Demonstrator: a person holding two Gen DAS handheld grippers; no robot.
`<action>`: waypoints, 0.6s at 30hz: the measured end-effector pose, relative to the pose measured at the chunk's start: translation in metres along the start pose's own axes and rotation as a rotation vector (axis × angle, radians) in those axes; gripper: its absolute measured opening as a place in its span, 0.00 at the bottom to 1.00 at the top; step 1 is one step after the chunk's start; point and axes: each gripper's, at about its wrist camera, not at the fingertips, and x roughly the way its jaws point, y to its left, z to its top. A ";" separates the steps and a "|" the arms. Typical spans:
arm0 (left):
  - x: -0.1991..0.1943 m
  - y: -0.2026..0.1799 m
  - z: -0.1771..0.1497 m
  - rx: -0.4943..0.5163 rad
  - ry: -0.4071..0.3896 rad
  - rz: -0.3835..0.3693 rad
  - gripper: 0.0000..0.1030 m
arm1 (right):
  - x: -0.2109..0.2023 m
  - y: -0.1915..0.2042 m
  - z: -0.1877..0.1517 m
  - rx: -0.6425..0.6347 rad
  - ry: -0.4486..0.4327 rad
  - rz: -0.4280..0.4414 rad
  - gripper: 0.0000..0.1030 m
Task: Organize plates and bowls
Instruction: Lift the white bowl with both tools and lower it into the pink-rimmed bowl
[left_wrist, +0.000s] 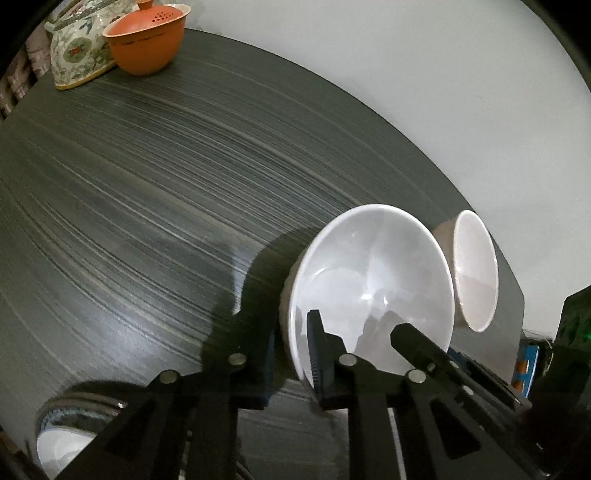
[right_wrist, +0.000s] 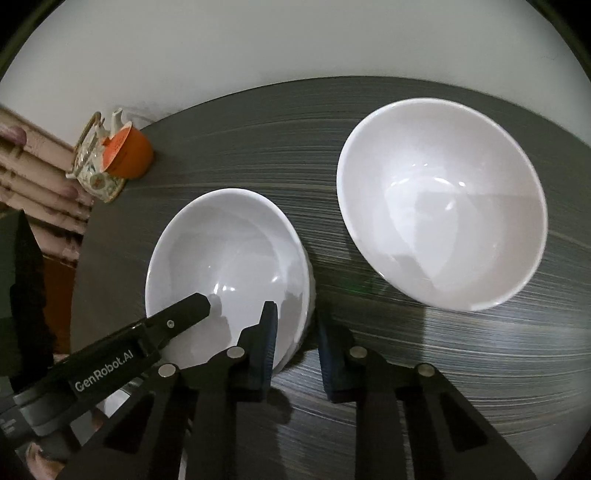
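Note:
A white bowl (left_wrist: 373, 266) (right_wrist: 229, 254) stands on the dark grey table (left_wrist: 147, 221). My left gripper (left_wrist: 293, 332) is shut on its near rim, one finger inside the bowl and one outside. My right gripper (right_wrist: 295, 317) is shut on another part of the same rim, again with one pad inside and one outside. Each view also shows a finger of the other gripper reaching into the bowl: the right one (left_wrist: 410, 336) and the left one (right_wrist: 184, 314). A second white bowl (right_wrist: 443, 203) (left_wrist: 474, 269) sits empty just to the right, apart from both grippers.
An orange lidded cup (left_wrist: 147, 37) (right_wrist: 129, 151) and a floral teapot (left_wrist: 74, 51) (right_wrist: 92, 162) stand at the table's far left corner. A blue-patterned dish (left_wrist: 66, 424) lies at the lower left under my left gripper. The table's far edge runs close behind the bowls.

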 end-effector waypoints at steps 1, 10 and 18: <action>-0.004 -0.003 -0.003 0.004 -0.003 -0.005 0.15 | -0.002 0.000 -0.001 -0.001 -0.007 -0.001 0.19; -0.052 -0.028 -0.026 0.085 -0.050 -0.028 0.16 | -0.054 -0.009 -0.017 0.019 -0.085 0.011 0.19; -0.097 -0.054 -0.069 0.170 -0.085 -0.047 0.16 | -0.116 -0.013 -0.046 0.024 -0.169 0.002 0.20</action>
